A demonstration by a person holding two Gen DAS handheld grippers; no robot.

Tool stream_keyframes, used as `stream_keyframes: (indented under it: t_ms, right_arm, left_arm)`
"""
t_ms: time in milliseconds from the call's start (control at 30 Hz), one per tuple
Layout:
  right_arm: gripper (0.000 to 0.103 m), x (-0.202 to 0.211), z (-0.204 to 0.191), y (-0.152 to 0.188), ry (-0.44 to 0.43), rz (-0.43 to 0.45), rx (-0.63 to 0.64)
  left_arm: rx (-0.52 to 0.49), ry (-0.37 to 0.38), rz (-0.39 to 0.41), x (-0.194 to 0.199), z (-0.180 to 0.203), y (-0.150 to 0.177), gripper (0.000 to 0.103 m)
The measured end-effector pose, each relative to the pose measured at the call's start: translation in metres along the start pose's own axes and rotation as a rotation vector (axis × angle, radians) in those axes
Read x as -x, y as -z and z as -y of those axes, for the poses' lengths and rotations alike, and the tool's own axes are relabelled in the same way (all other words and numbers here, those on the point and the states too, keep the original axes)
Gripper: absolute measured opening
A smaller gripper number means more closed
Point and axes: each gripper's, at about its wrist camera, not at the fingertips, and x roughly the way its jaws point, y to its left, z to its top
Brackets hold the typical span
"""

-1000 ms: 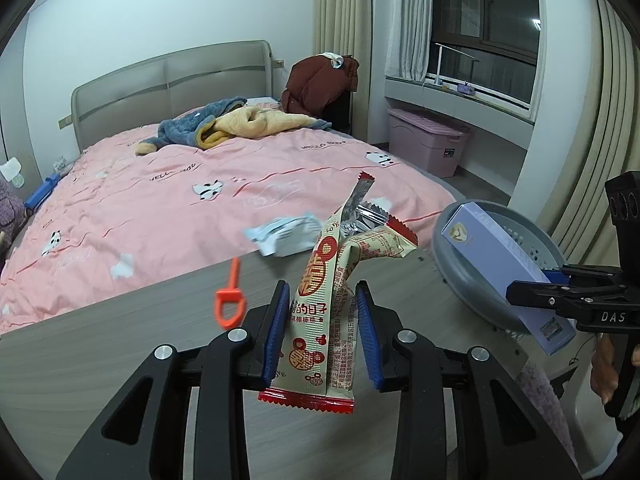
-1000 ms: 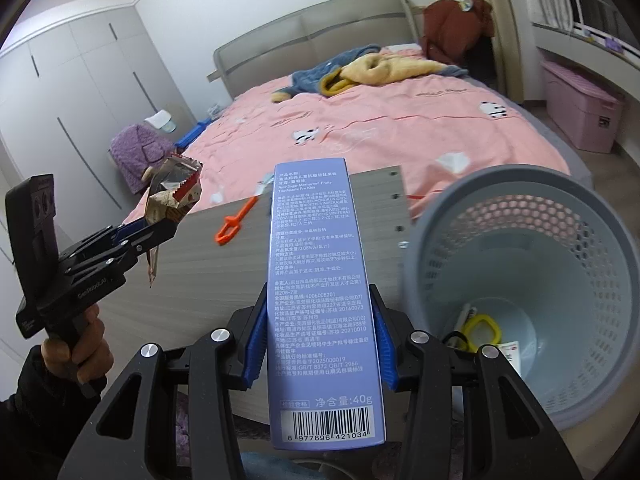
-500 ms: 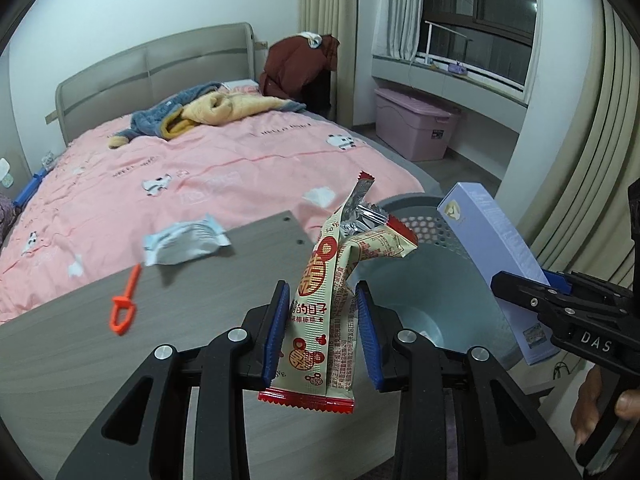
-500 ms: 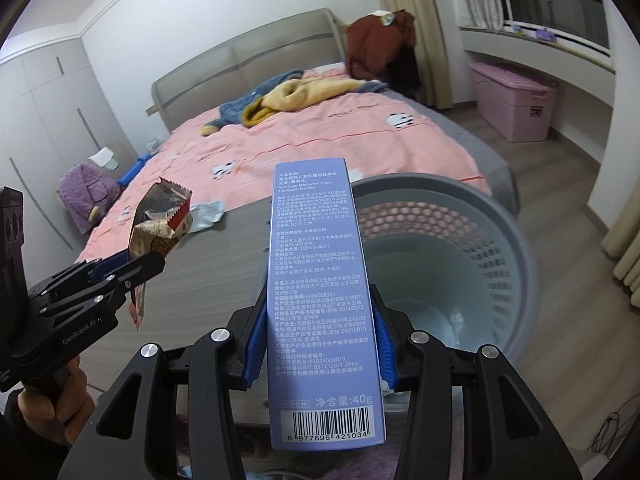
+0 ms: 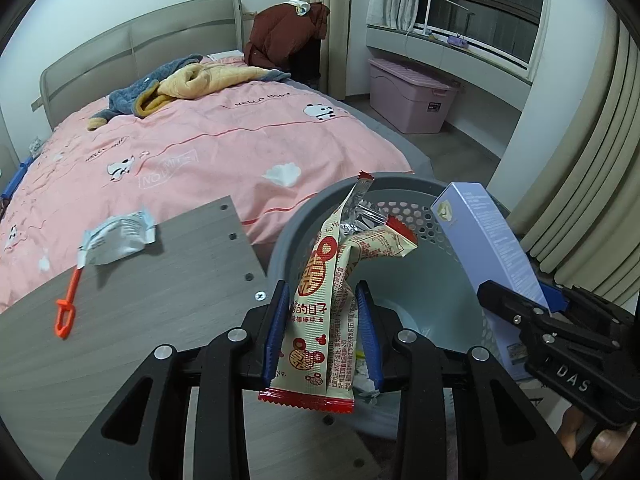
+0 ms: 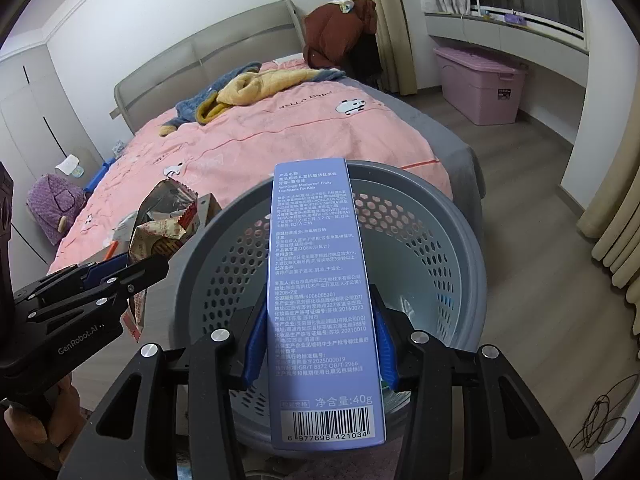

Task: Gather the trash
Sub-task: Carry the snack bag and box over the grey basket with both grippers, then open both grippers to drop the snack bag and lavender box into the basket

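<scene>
The left claw (image 5: 323, 330) is clamping an opened cream snack wrapper (image 5: 324, 300) between its blue pads, holding it upright above the near rim of the grey perforated trash basket (image 5: 298, 216). The right claw (image 6: 322, 344) is gripping a pale blue toothpaste box (image 6: 320, 280) lengthwise, the box pointing out over the basket's open mouth. In the left wrist view that box (image 5: 486, 240) is showing at the basket's right side. The basket is standing just beside the corner of the grey wooden worktop (image 5: 160, 280). On the worktop a crumpled white wrapper (image 5: 116, 236) and a small orange plastic piece (image 5: 66, 308) are lying near each other. A pink bed (image 5: 200, 148) is filling the background.
</scene>
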Motion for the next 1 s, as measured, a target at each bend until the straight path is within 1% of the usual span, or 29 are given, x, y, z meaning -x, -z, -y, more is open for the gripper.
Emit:
stream_keyframes:
  t_ms: [233, 333, 400, 433, 467, 600, 1000]
  right_arm:
    - [0.044, -0.009, 0.007, -0.005, -0.001, -0.013, -0.007]
    - [0.046, -0.009, 0.010, -0.006, -0.001, -0.013, -0.012]
    - [0.057, -0.006, 0.011, -0.006, -0.004, -0.004, -0.013]
    - [0.066, -0.004, 0.011, -0.007, -0.005, 0.005, -0.014]
    - [0.068, 0.000, 0.011, -0.007, 0.000, 0.023, -0.013]
    - [0.068, 0.005, 0.011, -0.006, 0.008, 0.037, -0.008]
    - [0.068, 0.007, 0.009, 0.000, 0.013, 0.028, -0.014]
  left_arm:
    - [-0.009, -0.013, -0.009, -0.009, 0.010, -0.008, 0.033]
    - [-0.014, -0.015, -0.014, -0.009, 0.013, -0.009, 0.036]
    - [-0.014, -0.017, -0.015, -0.008, 0.014, -0.009, 0.046]
    - [-0.014, -0.017, -0.012, -0.007, 0.014, -0.010, 0.053]
    - [-0.015, -0.018, -0.004, -0.005, 0.014, -0.009, 0.057]
    - [-0.024, -0.026, 0.009, 0.000, 0.018, -0.008, 0.064]
    - [-0.005, -0.043, -0.003, 0.004, 0.013, -0.003, 0.065]
